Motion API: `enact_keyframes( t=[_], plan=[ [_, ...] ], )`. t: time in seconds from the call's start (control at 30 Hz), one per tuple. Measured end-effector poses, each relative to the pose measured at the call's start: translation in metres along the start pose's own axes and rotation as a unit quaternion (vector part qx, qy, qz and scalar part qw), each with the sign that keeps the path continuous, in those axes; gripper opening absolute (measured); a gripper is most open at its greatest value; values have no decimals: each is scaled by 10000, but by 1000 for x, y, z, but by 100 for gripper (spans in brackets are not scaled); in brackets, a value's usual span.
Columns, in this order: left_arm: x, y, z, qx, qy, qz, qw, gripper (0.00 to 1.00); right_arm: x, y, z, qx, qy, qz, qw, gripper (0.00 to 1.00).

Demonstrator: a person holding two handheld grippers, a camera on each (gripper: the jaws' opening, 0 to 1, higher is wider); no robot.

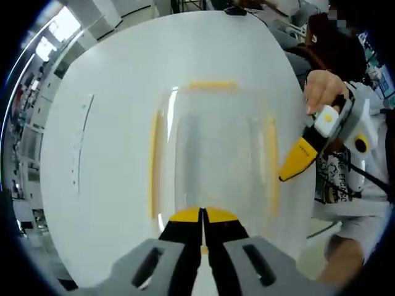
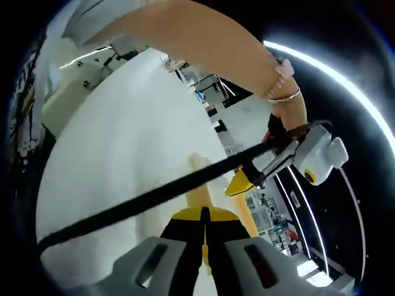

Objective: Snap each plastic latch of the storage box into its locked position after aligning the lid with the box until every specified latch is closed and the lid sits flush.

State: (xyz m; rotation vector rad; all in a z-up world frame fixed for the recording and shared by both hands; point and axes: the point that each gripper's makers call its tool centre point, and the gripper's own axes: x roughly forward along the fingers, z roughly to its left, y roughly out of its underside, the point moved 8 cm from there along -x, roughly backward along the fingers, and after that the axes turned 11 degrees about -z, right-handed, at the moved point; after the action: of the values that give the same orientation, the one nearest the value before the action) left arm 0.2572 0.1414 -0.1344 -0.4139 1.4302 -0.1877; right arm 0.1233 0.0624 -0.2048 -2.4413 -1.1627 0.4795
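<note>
The clear box with yellow latches sits on the white surface. Left gripper fingers are pressed together at the box's near edge. Right gripper fingers are closed too.

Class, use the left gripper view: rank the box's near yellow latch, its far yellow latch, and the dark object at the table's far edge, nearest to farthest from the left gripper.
1. Near yellow latch of the clear plastic storage box, right at the left gripper's tips.
2. Far yellow latch, on the box's opposite side.
3. Dark object, at the white table's far edge.
</note>
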Motion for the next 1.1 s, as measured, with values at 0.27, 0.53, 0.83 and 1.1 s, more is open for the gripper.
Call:
enact_keyframes(
  t=[0.27, 0.53, 0.83, 1.1],
  plan=[
    [0, 1, 0, -92, -57, -23, 9999, 0, 15, -6, 11, -137, 577, 204, 9980, 0],
    [2, -1, -3, -12, -116, 41, 9999, 0, 17, -3, 17, -200, 714, 439, 9963, 0],
    [4, -3, -2, 25, -64, 57, 10000, 1, 26, -7, 20, -208, 1078, 833, 9905, 0],
    [6, -5, -1, -41, -40, 74, 10000, 1, 41, -18, 19, -368, 1107, 1410, 9831, 0]
  ],
)
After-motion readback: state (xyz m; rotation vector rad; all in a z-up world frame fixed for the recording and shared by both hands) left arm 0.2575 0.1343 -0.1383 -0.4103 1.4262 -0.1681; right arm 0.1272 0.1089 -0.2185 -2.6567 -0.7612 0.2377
